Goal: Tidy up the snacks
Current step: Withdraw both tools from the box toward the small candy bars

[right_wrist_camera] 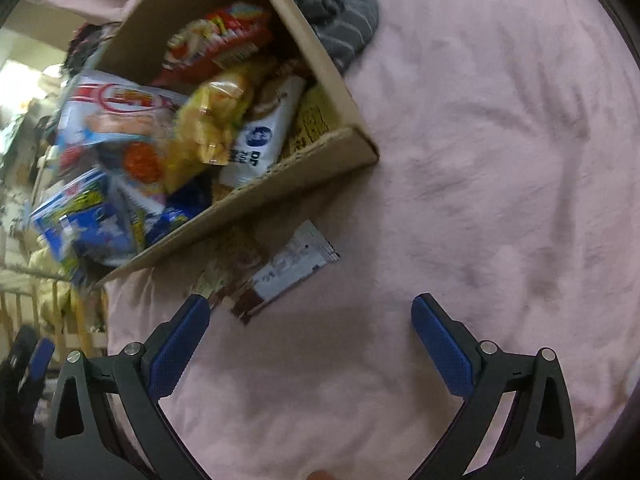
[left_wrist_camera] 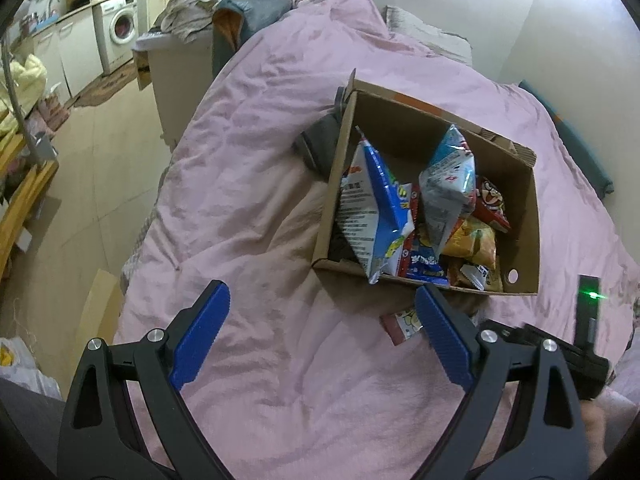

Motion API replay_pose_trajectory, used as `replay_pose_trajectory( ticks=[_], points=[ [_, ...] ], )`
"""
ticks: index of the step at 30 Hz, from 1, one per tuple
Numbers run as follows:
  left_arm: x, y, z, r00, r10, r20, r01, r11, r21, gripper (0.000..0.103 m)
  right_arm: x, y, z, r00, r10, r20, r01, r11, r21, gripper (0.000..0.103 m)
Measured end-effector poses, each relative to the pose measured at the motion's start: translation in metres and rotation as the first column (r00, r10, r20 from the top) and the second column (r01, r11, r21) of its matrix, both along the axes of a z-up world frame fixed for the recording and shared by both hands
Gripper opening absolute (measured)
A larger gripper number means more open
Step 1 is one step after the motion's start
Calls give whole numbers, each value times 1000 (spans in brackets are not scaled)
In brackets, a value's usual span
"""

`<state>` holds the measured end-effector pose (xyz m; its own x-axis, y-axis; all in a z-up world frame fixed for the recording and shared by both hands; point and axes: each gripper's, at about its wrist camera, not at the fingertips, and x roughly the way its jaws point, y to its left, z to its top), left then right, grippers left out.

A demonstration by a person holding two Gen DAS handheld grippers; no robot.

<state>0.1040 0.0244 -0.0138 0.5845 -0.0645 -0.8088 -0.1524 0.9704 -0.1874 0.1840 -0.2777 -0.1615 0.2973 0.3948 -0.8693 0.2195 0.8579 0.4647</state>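
Observation:
A cardboard box (left_wrist_camera: pixel 520 216) full of snack packets sits on a pink blanket; it also shows in the right wrist view (right_wrist_camera: pixel 320 68). Blue-and-white bags (left_wrist_camera: pixel 376 208) stand in it beside red and yellow packets. One loose snack packet (left_wrist_camera: pixel 402 322) lies on the blanket just outside the box's near wall, and shows brown and white in the right wrist view (right_wrist_camera: pixel 288 272). My left gripper (left_wrist_camera: pixel 322 300) is open and empty above the blanket, short of the box. My right gripper (right_wrist_camera: pixel 310 312) is open and empty, with the loose packet just beyond its left finger (right_wrist_camera: pixel 180 348).
A grey knitted cloth (left_wrist_camera: pixel 320 140) lies against the box's far-left side, also in the right wrist view (right_wrist_camera: pixel 340 12). The pink blanket (right_wrist_camera: pixel 500 160) covers the bed. Floor, a washing machine (left_wrist_camera: pixel 120 28) and a clothes pile lie to the left.

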Motion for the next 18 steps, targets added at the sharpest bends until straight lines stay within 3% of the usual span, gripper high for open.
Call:
replay_pose_trajectory(
  ticks=[2, 7, 9, 11, 13, 14, 15, 18],
  points=[
    [0, 2, -1, 1000, 5, -3, -5, 1000, -3, 92, 9, 8, -9, 999, -26, -31, 25, 1000, -12, 87],
    [1, 7, -1, 1000, 15, -2, -15, 1000, 1, 92, 22, 24, -20, 998, -38, -53, 30, 989, -147, 74],
    [2, 7, -3, 1000, 20, -7, -20, 1000, 2, 92, 22, 25, -24, 998, -30, -53, 19, 980, -199, 55],
    [3, 7, -6, 1000, 20, -19, -20, 1000, 2, 92, 16, 20, -25, 999, -15, -47, 4, 976, -216, 43],
    [6, 2, -12, 999, 0, -40, 0, 1000, -4, 92, 11, 11, -24, 999, -10, -48, 2, 984, -180, 28],
    [8, -4, -16, 998, -26, -56, 26, 1000, -3, 92, 8, 4, -25, 999, -9, -53, 1, 990, -141, 13],
    [10, -12, -21, 996, -57, -75, 57, 998, 5, 92, 5, 0, -25, 998, -9, -56, 2, 993, -120, 4],
    [13, -31, -33, 986, -125, -114, 127, 992, 10, 92, -8, -10, -22, 999, 6, -38, -8, 999, -36, 0]
  ],
)
